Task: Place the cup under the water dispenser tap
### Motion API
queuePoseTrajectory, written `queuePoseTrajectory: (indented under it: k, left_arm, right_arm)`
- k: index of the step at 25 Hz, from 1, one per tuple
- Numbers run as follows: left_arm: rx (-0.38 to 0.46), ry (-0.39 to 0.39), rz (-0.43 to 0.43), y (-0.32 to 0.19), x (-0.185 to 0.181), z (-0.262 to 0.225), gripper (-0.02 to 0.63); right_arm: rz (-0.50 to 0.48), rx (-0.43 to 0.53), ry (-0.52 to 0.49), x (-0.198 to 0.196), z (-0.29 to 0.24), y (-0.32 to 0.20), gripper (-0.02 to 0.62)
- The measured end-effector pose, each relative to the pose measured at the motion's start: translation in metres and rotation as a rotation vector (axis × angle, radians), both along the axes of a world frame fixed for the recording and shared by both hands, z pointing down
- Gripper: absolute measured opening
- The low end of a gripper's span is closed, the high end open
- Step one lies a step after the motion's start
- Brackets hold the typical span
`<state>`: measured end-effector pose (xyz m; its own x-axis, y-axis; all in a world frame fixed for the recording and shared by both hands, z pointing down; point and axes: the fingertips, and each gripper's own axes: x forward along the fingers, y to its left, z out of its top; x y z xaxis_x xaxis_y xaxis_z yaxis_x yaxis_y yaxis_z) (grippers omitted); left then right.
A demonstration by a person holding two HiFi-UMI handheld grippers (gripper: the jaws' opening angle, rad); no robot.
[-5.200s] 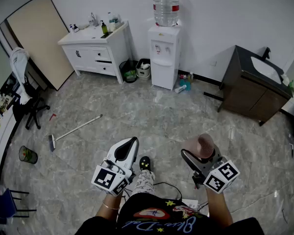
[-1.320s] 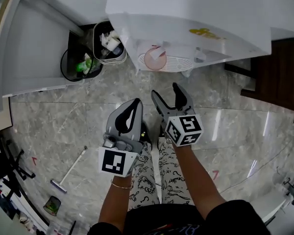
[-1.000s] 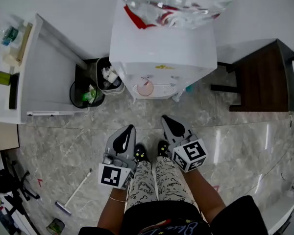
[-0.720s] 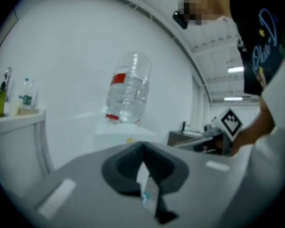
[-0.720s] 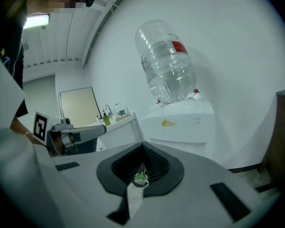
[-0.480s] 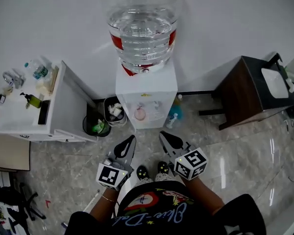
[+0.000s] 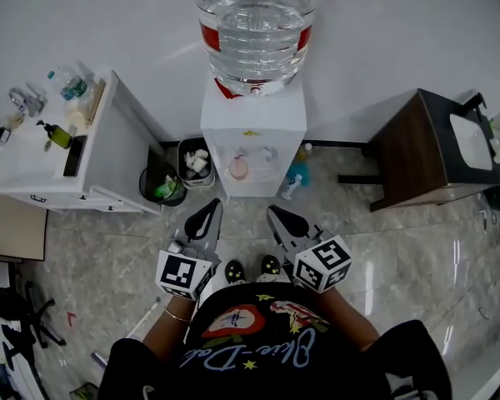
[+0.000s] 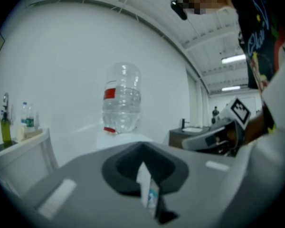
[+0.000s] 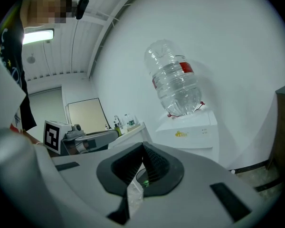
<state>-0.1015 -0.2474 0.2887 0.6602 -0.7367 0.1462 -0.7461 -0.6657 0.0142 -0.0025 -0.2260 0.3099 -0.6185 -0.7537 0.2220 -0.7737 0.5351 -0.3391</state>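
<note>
The pink cup (image 7: 238,167) stands in the alcove of the white water dispenser (image 7: 254,123), below the taps, with the big water bottle (image 7: 256,30) on top. Both grippers hang in front of the dispenser, well short of the cup. My left gripper (image 7: 209,207) is shut and holds nothing; its jaws meet in the left gripper view (image 8: 143,149). My right gripper (image 7: 276,214) is also shut and holds nothing, jaws pressed together in the right gripper view (image 9: 143,148). The right gripper view shows the dispenser (image 9: 189,133) and bottle (image 9: 175,84) ahead; the cup is hidden there.
A white vanity cabinet (image 7: 50,161) with bottles stands left of the dispenser. Two waste bins (image 7: 163,187) sit between them. A blue spray bottle (image 7: 295,178) lies on the floor at the dispenser's right. A dark vanity (image 7: 425,152) stands further right.
The right gripper, open near the cup earlier, has shut. Both grippers have risen and drawn back from the dispenser. The cup stays in the alcove.
</note>
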Motion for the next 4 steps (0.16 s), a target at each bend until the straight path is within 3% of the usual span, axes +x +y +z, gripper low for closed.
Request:
queuePoseTrajectory:
  k: [4]
  left_arm:
    - [-0.024,-0.009,-0.012,-0.0002,-0.0101,0.0046,-0.012]
  right_arm:
    - [-0.016,0.025,-0.003,-0.0098,-0.0051,-0.0032,0.014]
